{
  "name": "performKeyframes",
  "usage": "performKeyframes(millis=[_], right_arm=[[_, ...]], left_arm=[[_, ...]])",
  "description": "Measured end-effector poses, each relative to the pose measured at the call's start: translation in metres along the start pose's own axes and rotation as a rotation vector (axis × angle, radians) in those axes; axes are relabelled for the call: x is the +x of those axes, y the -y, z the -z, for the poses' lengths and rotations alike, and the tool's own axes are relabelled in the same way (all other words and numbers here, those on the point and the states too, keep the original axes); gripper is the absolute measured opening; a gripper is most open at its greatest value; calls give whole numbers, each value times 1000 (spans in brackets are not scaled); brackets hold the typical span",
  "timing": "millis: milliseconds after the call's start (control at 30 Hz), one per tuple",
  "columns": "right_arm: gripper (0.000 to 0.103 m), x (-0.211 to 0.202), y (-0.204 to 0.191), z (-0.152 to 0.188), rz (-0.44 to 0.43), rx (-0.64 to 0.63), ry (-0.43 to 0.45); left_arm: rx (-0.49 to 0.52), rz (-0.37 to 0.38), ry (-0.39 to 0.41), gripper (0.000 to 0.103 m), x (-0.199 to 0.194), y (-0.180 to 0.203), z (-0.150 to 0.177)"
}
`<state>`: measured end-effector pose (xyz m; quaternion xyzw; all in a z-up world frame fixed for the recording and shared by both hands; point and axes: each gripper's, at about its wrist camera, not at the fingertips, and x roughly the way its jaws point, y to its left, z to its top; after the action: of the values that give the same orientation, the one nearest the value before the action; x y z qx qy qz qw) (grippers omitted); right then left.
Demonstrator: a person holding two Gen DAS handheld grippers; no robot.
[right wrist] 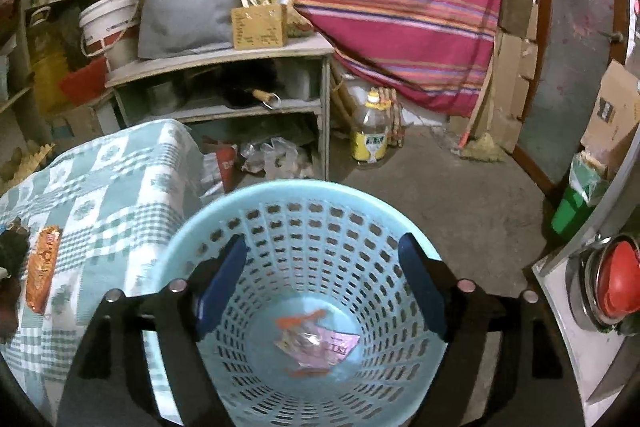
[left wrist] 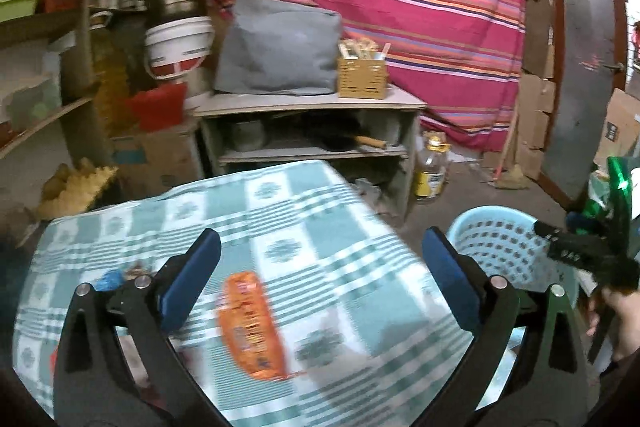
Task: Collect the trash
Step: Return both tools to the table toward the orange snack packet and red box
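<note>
The task is partly done, as far as the two views show. In the right wrist view the blue basket (right wrist: 304, 307) stands on the floor just beside the worktop (right wrist: 120, 187), and at its bottom lie some wrappers (right wrist: 316, 339), pink and orange, so some trash is already collected. The right tongs (right wrist: 322, 287) hang over the mouth of the basket with the jaws apart and nothing between them. I judge that this hand has nothing more to give to the basket at this moment.

What is left is on the checked cloth of the worktop. In the left wrist view an orange packet (left wrist: 252, 327) lies flat on the cloth, a little blurred, and the left tongs (left wrist: 320, 279) stand above it with the jaws wide apart. The packet lies between the two blue pads in the picture, but they do not press on it; it rests on the cloth. At the left edge a small blue piece (left wrist: 110, 279) lies near something dark and brown, which is too blurred to name. These may be trash too, but I cannot tell for sure.

So at least one packet, and perhaps one or two small pieces, must still go into the basket.
</note>
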<state>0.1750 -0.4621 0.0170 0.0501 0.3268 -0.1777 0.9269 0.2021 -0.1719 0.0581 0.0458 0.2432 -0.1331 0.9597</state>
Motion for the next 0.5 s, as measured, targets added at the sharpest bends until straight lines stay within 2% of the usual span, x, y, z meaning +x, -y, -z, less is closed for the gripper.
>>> performKeyframes(millis=[200,367,467,500], right_arm=[[77,-22,-44,-2,-40,-56,49],[77,-38,-77,0,-76,-99,77],[87,-47,-96,1,-100,-102,91],[88,-51,-103,2,-110,-102,103]], left_arm=[[-50,-68,-2,97,-20,-57,10],[-59,-153,2,97,-39,-102,23],[-83,-194,-8,98,-47,-129,31],[-98,-202,-13,98,-50,-139,34]])
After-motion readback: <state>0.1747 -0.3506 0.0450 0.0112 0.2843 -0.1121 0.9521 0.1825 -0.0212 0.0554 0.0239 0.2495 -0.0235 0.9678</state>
